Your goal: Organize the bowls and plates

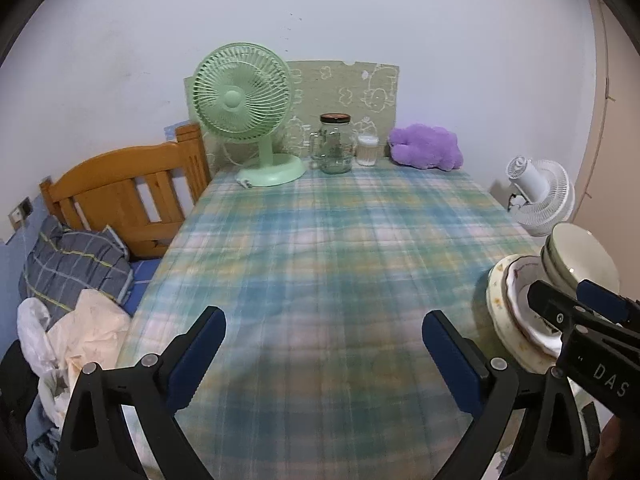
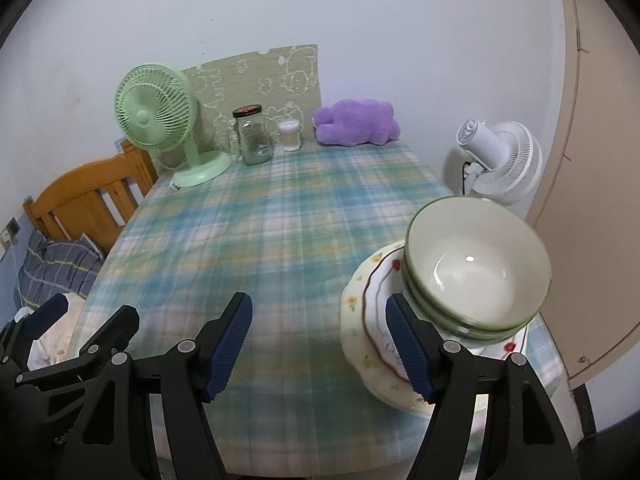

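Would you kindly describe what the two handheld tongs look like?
Both the left tongs and the right tongs are matte black plastic frames with triangular cut-outs and silver rivets. Their fingers carry ribbed dark-blue pads. The right one bears white lettering reading DAS. No cables or sleeves show.

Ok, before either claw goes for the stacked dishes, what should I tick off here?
1. Left claw empty and open: ok.
2. Right claw empty and open: ok.
3. Green-rimmed cream bowls nested on the floral plates: ok.
4. Stack sits level: cannot tell, fisheye view.
5. Bare plaid tablecloth left of the stack: ok.
6. Stack well clear of the table's right edge: not ok.
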Demonstrator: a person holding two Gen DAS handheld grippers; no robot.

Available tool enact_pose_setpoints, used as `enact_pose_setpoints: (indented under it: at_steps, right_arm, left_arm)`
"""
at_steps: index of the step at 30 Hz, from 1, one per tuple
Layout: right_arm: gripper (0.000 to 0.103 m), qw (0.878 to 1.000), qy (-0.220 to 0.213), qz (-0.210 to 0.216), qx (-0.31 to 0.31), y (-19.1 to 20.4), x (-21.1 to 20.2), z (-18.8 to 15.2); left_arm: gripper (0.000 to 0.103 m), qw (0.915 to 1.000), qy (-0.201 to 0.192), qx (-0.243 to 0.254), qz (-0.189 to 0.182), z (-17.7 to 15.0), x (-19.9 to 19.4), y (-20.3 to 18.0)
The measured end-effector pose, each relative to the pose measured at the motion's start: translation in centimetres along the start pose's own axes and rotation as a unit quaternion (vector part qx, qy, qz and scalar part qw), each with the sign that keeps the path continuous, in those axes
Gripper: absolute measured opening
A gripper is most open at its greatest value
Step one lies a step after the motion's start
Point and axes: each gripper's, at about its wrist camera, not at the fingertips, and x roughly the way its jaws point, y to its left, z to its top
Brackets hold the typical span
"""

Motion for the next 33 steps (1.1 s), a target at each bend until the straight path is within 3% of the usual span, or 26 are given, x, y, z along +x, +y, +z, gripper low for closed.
enact_pose_setpoints:
  at_steps: [13,23,26,33]
  right_arm:
    - [0.072,0.999,-0.024,-0.002,-0.025,1.8,-1.9,-3.8]
    - [0.075,0.999,-0.043,-0.011,-0.014,1.8,-3.2,-4.0]
    - [0.080,0.999,-0.046,-0.016,-0.009,1.6,-3.5,-4.1]
    - [0.081,0.999,-0.043,-0.016,-0.009,1.4,-3.8,-4.3]
  left_arm:
    - [0.100,0.9996,-0.010,-0.021,-0.014,-3.4,-1.9,1.3]
    - [0.100,0.9990,-0.040,-0.012,-0.017,-3.1,-3.6,1.5]
    - [0.100,0.9989,-0.040,-0.015,-0.017,-3.1,-3.6,1.6]
    - [0.101,0.9990,-0.037,-0.016,-0.017,-3.1,-3.6,1.7]
